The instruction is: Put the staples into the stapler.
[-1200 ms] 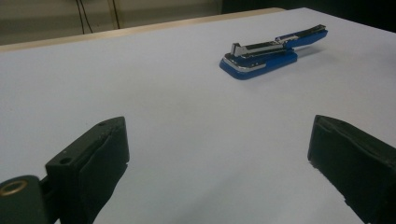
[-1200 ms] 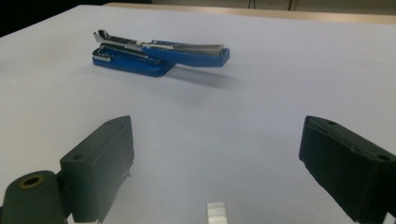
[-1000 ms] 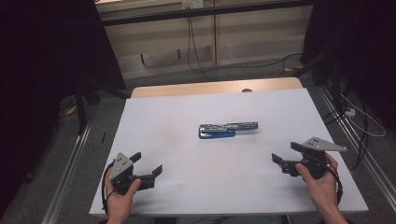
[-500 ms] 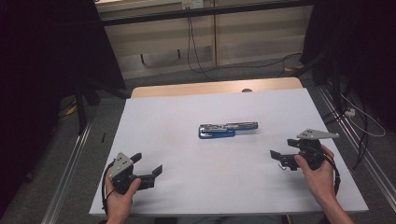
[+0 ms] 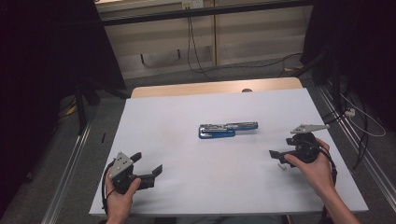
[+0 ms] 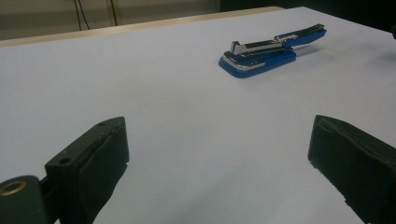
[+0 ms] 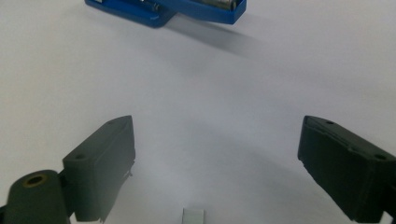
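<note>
A blue and silver stapler [image 5: 227, 130] lies swung open at the middle of the white table [image 5: 215, 186]. Its arm [image 6: 299, 35] stretches out away from the base [image 6: 257, 60]. My left gripper [image 5: 148, 162] rests low at the front left, open, with nothing between its jaws. In the left gripper view [image 6: 219, 158] the stapler is far ahead to the right. My right gripper [image 5: 277, 158] is held at the front right, open and empty, pointing left toward the stapler. In the right gripper view [image 7: 219, 163] the stapler [image 7: 173, 9] lies along the top edge.
A small pale rectangular piece [image 7: 193, 217] lies on the table just below my right gripper's jaws. A wooden strip [image 5: 215, 87] runs along the table's far edge. Cables [image 5: 196, 56] trail on the floor beyond. Metal rails [image 5: 359, 154] flank the table.
My right gripper has moved a little forward and left, toward the stapler, and tipped downward. The left gripper and the stapler have stayed put.
</note>
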A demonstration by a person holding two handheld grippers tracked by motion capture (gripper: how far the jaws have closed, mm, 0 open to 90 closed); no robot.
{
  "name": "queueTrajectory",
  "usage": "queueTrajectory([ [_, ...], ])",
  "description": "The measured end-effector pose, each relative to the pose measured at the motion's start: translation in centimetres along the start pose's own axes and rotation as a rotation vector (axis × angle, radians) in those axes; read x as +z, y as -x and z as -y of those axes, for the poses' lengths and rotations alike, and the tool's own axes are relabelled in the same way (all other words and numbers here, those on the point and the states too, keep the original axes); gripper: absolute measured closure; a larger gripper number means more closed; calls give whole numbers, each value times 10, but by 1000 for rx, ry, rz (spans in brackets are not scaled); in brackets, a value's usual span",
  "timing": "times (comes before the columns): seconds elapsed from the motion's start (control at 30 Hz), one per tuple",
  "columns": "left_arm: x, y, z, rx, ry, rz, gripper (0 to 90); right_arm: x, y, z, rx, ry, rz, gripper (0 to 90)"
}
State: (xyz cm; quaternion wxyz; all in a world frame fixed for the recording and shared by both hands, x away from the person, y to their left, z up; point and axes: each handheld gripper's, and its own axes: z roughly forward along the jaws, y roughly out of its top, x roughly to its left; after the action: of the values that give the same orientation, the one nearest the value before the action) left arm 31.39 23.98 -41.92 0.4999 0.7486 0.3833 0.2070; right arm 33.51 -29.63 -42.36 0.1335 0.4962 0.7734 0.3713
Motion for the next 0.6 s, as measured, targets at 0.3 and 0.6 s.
queueTrajectory([
  [0.3,-1,3,-1,19,-5,3,53,-7,2,13,-2,-76,-26,306],
  [0.6,0,3,-1,31,-13,-2,53,-14,-1,19,-24,-168,-36,478],
])
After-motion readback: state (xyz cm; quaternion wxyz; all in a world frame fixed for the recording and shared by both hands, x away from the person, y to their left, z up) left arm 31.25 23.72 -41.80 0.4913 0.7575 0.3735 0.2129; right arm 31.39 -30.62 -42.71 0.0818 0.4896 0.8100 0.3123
